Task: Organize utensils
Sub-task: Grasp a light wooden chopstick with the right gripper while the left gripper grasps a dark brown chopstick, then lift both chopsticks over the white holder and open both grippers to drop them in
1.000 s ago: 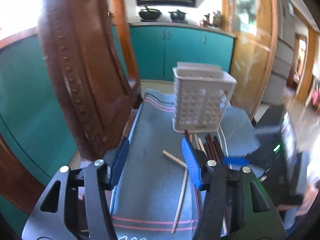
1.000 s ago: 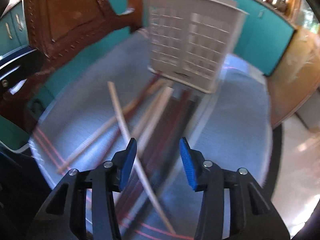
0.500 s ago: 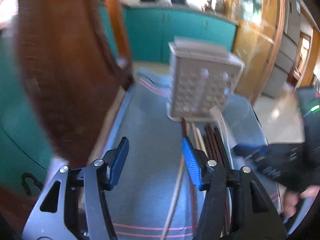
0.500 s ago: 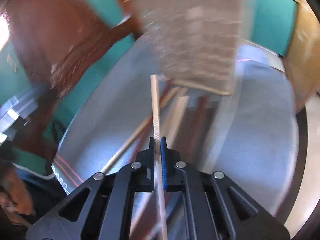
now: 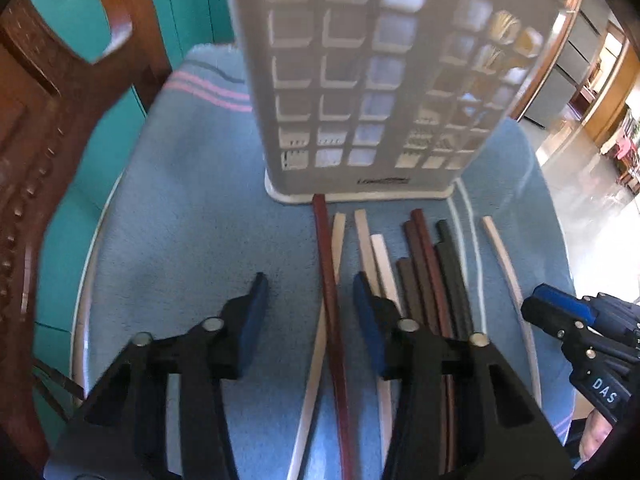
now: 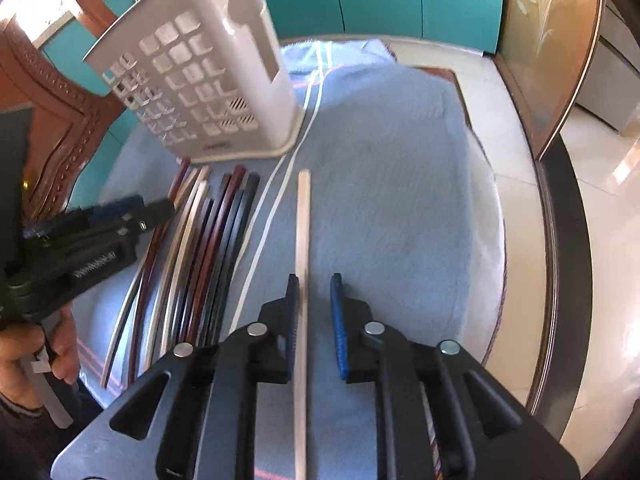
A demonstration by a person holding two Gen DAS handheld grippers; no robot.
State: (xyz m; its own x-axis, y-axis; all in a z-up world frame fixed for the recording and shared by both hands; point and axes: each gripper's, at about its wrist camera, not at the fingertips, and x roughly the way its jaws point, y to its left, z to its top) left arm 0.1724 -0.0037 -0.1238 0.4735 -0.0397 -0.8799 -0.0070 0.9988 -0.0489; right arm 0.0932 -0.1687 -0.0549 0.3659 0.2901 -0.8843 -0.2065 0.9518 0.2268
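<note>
L gripper (image 5: pixel 306 312), jaws closing w/ pads not yet touching, straddles the dark red chopstick (image 5: pixel 326 264), whose long axis runs straight up-frame to the white basket (image 5: pixel 360 80) at top center.

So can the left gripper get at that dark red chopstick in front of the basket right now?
Probably yes. The left gripper is above the dark red chopstick, which runs between its closing jaws, untouched by the pads. A pale chopstick lies tight against it and might get pinched along with it.
</note>
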